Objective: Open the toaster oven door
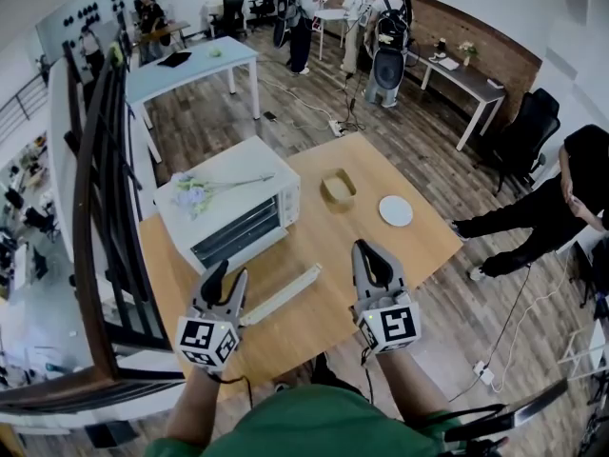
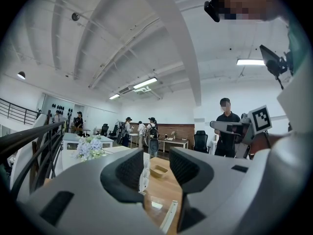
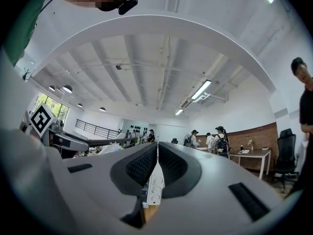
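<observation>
1. Table (image 1: 419, 246): flat top of light wood with a smooth grain.
2. Toaster oven (image 1: 243, 171): a white box with rounded corners. It stands on the far left part of the table, front face turned to the grippers.
3. Oven door: it lies folded down in front of the oven. The table wood shows through its clear pane. A long white handle bar (image 1: 284, 293) runs along its free edge.
4. Left gripper (image 1: 225, 279): grey moulded shell with ribbed dark pads. It is near the handle bar, jaws spread apart, with nothing clamped.
5. Right gripper (image 1: 374, 255): same build, jaws pressed together and empty. It is over bare table, right of the door.
6. Tray (image 1: 338, 188): rectangular, wooden.
7. Plate (image 1: 396, 210): round, white.
8. Flower sprig (image 1: 202, 190): pale, lying on the oven top.
</observation>
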{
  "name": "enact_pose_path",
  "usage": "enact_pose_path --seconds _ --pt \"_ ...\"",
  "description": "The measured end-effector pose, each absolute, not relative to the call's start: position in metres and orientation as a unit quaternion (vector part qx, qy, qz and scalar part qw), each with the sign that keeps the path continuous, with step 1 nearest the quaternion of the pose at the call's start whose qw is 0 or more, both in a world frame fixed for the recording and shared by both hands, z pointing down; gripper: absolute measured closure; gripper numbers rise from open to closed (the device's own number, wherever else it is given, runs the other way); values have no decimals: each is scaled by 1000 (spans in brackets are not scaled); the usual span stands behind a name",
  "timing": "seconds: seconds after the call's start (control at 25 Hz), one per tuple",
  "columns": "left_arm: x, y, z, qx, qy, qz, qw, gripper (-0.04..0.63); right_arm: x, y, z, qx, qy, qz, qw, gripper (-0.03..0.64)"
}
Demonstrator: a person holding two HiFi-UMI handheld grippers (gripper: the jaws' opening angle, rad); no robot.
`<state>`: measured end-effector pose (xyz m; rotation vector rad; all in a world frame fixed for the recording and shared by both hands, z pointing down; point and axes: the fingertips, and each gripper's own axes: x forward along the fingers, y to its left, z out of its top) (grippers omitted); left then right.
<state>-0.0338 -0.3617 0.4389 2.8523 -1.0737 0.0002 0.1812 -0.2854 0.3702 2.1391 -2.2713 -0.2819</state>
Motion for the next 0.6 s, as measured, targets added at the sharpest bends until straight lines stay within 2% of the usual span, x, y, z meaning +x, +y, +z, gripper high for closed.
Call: enact_pose_path --seconds 0.6 --pt "-35 -356 451 934 -352 11 52 420 176 -284 373 681 -726 -96 8 594"
